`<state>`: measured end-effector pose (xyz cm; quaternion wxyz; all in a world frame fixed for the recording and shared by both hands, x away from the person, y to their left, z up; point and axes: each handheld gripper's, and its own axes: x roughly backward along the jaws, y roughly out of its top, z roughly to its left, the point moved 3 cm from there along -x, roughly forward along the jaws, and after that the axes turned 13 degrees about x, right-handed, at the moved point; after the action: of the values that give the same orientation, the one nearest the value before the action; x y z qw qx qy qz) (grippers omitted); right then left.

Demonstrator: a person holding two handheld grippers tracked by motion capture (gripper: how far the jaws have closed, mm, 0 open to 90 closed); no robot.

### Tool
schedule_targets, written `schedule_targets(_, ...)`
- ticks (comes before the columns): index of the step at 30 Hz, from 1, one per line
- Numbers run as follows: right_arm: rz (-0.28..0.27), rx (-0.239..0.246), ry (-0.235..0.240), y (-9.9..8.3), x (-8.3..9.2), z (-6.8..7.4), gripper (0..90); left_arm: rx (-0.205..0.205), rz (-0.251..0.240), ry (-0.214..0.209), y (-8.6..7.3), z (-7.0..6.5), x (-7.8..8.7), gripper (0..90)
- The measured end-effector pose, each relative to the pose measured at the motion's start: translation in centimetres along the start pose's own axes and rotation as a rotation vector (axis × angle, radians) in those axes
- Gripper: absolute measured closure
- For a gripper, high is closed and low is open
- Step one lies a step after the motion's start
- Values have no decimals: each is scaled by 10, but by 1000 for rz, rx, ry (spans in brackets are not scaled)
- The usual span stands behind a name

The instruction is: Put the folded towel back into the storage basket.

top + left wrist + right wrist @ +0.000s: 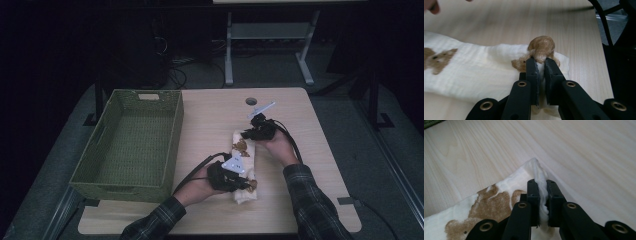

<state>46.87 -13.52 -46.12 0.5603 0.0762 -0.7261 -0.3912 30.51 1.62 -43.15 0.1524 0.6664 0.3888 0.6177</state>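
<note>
Both grippers' fingers pinch cream cloth (243, 165); pinched edges hidden between fingers.

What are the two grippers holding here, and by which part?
Both hold the cream folded cloth with brown bear prints: left gripper pinches its near end, right gripper its far edge.

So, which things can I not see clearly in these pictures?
- High view: the cloth print is too small and dim to read; both grippers cover its ends.
- Left gripper view: the left gripper jaws hide the pinched edge.
- Right gripper view: the brown print is cut off at the bottom.
</note>
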Motion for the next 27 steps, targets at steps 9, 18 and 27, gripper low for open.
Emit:
schedule_targets(9,-69,45,-29,48,24,0,828,-15,-65,20,28,5,63,829)
schedule_targets(18,-120,88,-28,108,30,5,828,-2,-101,50,25,20,123,829)
schedule_targets(27,-148,133,-13,161,10,17,828,27,-120,82,0,42,178,828)
